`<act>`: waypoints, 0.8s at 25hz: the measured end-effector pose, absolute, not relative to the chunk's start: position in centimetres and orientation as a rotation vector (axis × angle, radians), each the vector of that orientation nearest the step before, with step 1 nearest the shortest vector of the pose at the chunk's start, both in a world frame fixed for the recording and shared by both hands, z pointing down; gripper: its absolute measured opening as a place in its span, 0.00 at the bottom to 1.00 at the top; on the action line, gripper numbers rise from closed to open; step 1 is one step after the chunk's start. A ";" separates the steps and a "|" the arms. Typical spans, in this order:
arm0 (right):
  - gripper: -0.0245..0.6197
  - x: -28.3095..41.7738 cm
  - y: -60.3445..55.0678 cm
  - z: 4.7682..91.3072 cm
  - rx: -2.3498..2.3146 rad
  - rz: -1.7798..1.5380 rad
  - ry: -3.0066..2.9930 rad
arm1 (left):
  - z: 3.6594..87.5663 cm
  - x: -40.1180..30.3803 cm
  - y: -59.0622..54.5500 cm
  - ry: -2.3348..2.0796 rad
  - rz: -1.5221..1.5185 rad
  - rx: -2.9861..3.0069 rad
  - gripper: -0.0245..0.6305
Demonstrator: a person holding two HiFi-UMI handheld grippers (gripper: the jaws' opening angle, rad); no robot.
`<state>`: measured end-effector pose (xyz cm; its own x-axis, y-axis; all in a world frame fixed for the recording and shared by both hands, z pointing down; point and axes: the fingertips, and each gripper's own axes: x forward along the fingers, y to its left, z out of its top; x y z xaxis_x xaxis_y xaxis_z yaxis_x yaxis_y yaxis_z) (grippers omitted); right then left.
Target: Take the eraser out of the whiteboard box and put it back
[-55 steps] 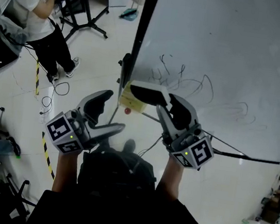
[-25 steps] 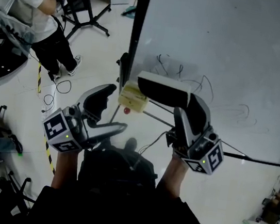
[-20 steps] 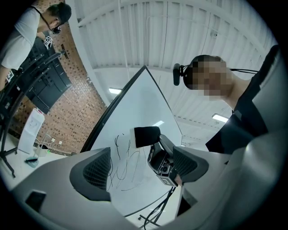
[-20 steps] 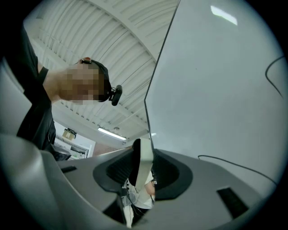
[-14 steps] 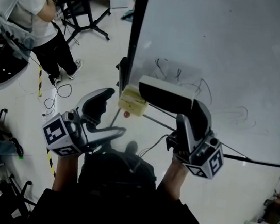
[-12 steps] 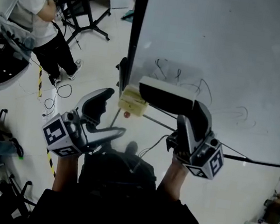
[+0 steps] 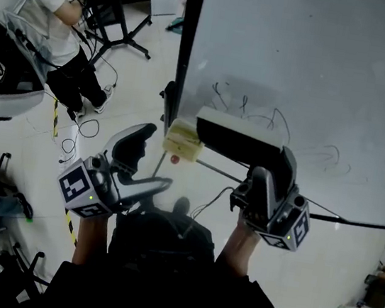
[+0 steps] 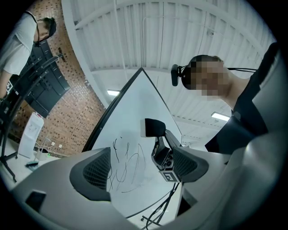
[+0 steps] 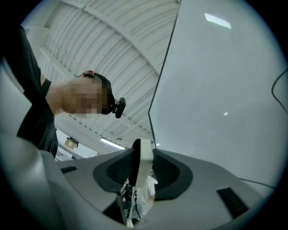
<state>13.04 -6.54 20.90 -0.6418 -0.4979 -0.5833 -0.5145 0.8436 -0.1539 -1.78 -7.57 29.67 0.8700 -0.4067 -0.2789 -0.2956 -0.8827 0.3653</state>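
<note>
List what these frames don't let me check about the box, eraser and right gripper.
- Box interior: head view, small and dim, partly behind the eraser.
- Right gripper tips: head view, hidden behind the eraser; the right gripper view shows them clamping it.
- Scribbles: head view, lower part covered by the eraser.

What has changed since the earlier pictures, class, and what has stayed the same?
The right gripper has carried the eraser up and rightward, away from the whiteboard box, in front of the scribbles on the whiteboard; its fingers stay clamped on it. The left gripper stays open and empty, and the box is unmoved.
</note>
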 end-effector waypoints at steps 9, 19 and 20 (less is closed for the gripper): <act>0.27 13.7 -5.4 19.2 -0.667 0.060 2.312 | 29.3 -1.8 -7.1 -0.512 -0.513 2.735 0.70; 0.27 14.5 -4.4 17.7 -0.609 0.095 2.246 | 29.0 -1.8 -7.3 -0.532 -0.520 2.745 0.70; 0.27 14.6 -4.4 17.9 -0.602 0.086 2.243 | 29.0 -1.8 -7.5 -0.545 -0.521 2.750 0.70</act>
